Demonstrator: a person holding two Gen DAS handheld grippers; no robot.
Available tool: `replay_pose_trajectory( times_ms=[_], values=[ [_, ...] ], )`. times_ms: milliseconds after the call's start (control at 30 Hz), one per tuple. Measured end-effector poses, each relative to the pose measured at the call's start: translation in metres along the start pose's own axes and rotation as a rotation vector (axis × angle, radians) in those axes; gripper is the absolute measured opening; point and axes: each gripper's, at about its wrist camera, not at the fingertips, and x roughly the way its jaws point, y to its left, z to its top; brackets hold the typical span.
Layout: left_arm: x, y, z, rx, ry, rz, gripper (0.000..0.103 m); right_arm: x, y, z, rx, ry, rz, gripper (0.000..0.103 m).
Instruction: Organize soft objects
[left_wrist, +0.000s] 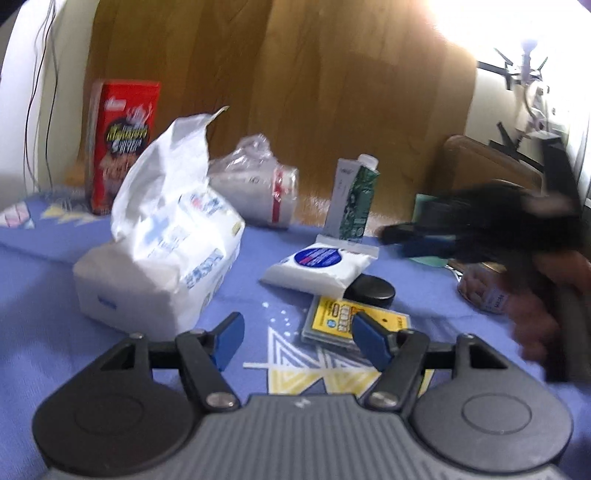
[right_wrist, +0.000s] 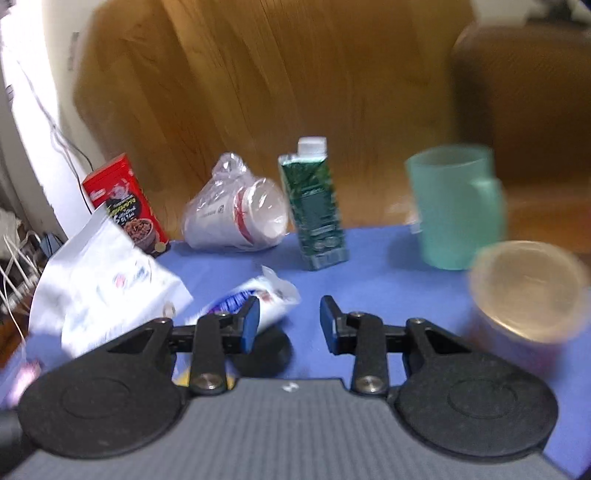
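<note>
Both tongs open; wipes pack (right_wrist: 255, 299) touching right tongs' (right_wrist: 289, 325) left finger.

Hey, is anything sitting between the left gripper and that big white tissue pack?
Nothing visible does. The open left gripper faces bare blue tablecloth, with the big white tissue pack just ahead-left of its fingers.

A home room is showing here: a blue patterned tablecloth (left_wrist: 44, 258) is covering a table crowded with groceries, a wooden headboard-like panel (left_wrist: 295, 92) is standing behind, and a coat rack (left_wrist: 524, 70) is catching window light.
</note>
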Motion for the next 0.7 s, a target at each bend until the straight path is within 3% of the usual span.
replay_pose_trajectory(
  times_ms=[133,200,267,467,700],
  values=[
    [0.001,-0.001,0.0,-0.013,-0.007,-0.012,0.066,0.043,-0.003,0.013,0.049,0.1,-0.016,0.04],
    [-0.001,0.002,0.001,-0.033,-0.006,-0.018,0.066,0.054,-0.01,0.013,0.121,0.137,0.013,0.033],
    [0.001,0.003,0.001,-0.04,-0.006,-0.023,0.066,0.046,-0.014,0.012,0.167,0.118,0.039,0.006],
    [0.0,0.002,0.001,-0.03,-0.012,-0.024,0.07,-0.019,-0.015,-0.006,0.117,0.032,0.028,0.003],
    [-0.001,0.0,0.001,-0.009,0.003,-0.033,0.07,-0.115,-0.028,-0.068,0.0,-0.057,-0.057,0.003]
  ],
)
